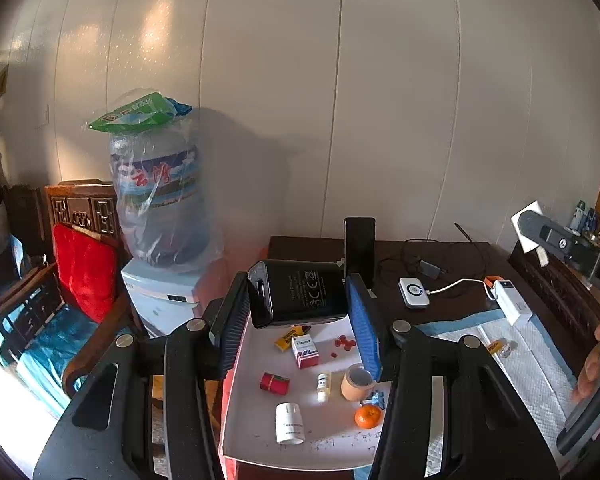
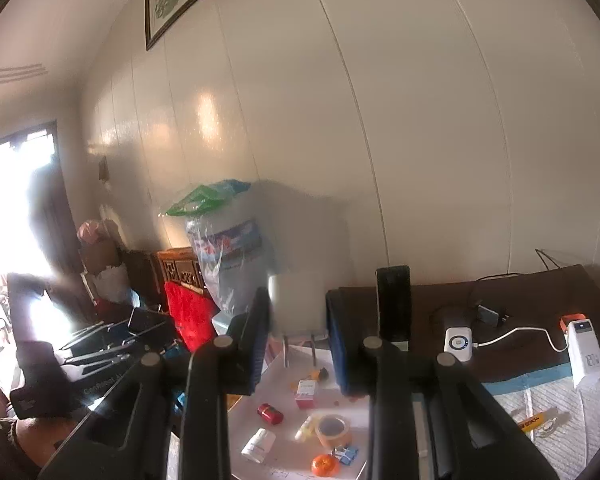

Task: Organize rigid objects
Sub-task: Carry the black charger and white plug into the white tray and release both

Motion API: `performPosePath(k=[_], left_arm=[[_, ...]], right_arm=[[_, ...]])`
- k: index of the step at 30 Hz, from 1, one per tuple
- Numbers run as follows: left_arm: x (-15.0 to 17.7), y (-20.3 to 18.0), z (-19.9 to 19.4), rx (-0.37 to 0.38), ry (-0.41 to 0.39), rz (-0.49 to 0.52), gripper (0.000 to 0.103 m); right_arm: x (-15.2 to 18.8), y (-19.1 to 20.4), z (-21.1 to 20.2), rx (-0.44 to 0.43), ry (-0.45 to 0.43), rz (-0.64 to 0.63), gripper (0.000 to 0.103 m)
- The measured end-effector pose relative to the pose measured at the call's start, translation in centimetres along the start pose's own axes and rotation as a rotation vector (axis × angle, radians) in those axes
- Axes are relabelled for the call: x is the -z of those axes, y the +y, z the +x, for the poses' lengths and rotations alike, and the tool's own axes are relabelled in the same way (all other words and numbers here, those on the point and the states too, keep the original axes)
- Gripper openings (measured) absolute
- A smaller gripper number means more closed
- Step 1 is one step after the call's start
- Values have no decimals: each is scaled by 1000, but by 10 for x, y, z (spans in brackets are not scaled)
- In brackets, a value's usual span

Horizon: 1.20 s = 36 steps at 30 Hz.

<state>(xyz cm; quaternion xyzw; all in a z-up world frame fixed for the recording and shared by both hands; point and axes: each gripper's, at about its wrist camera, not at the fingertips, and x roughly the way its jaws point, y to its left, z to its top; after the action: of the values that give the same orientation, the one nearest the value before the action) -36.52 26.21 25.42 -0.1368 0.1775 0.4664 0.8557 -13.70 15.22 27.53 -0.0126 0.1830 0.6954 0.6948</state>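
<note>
1. Left wrist view: a pale panelled wall backs a dark wooden bench [image 1: 452, 264], with a water dispenser and a carved chair off to the left. The left gripper [image 1: 298, 300] is clamped on a black power adapter [image 1: 298, 292], held in the air over the far end of a white tray [image 1: 260, 432]. In the tray lie a red-and-white box [image 1: 305, 351], a red can [image 1: 275, 383], a white bottle [image 1: 289, 423], a tape roll [image 1: 356, 382] and an orange [image 1: 367, 416].

2. Same view, judgement: the adapter seems mid-carry, to be set down in the tray. The barest patch is the far left strip of the tray; lowering calls for clearing the box and the yellow pack [image 1: 286, 339] just below.

3. Right wrist view: the same wall, bright doorway on the left. The right gripper [image 2: 298, 336] grips a white plug [image 2: 298, 304], prongs pointing down over the tray's far edge.

4. Room: a phone [image 2: 393, 304] stands close to the right finger, and a power bank [image 2: 584, 354] and cable lie farther right, so a straight descent looks safest.
</note>
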Motion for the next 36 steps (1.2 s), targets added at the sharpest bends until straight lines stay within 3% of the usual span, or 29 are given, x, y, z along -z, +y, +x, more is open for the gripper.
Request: performPosePath(k=[14,21,29,34,36], left_arm=[[8,4,55,21,84,-17,48],[33,19,144,132,250,-131,48],[97,3,222,103,496,-114,48],[111,2,233,70,525,-95,48],[111,5,234,69,516,-95,56]], right_arm=[[21,-17,49,7,116,26,27],[59,-57,126,14,315,121,27],[134,-84,201,52,552,174,27],[150,-88,219,77,591,174,28],[152,-87,219,95,584,160,28]])
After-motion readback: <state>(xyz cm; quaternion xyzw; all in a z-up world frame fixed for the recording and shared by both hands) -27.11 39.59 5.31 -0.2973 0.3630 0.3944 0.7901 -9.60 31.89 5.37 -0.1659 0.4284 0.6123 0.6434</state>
